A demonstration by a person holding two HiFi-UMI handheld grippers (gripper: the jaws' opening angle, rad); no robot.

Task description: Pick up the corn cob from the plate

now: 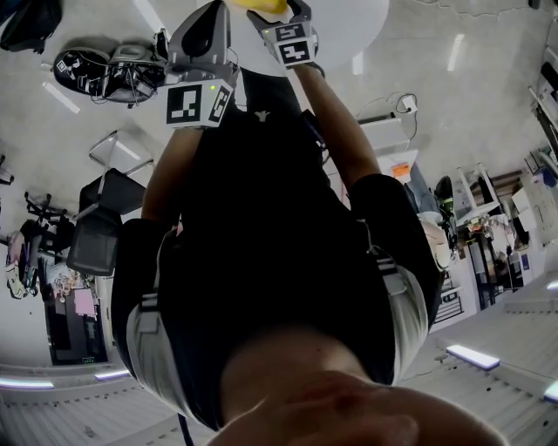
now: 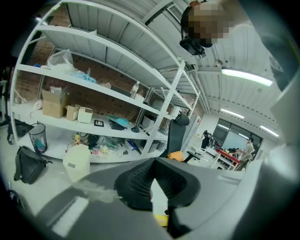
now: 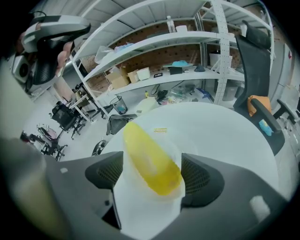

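The yellow corn cob [image 3: 151, 161] lies on a white plate [image 3: 140, 208] on the round white table [image 3: 225, 126]. My right gripper [image 3: 152, 165] hangs right over it, open wide. The cob lies lengthwise in the gap, with a dark pad [image 3: 108, 172] close on either side. In the head view the right gripper [image 1: 289, 33] is at the top edge, with a bit of the cob [image 1: 261, 4] beyond it. My left gripper [image 1: 200, 61] is held beside it. Its tips [image 2: 152, 161] meet, shut on nothing that I can see. A small yellow patch shows low in its gap.
White shelving [image 2: 93, 93] with boxes and clutter lines the wall. A white bin [image 2: 77, 161] and a black bag [image 2: 28, 164] stand on the floor. A black office chair [image 3: 255, 61] with an orange cushion stands beyond the table. People work at far desks [image 2: 234, 154].
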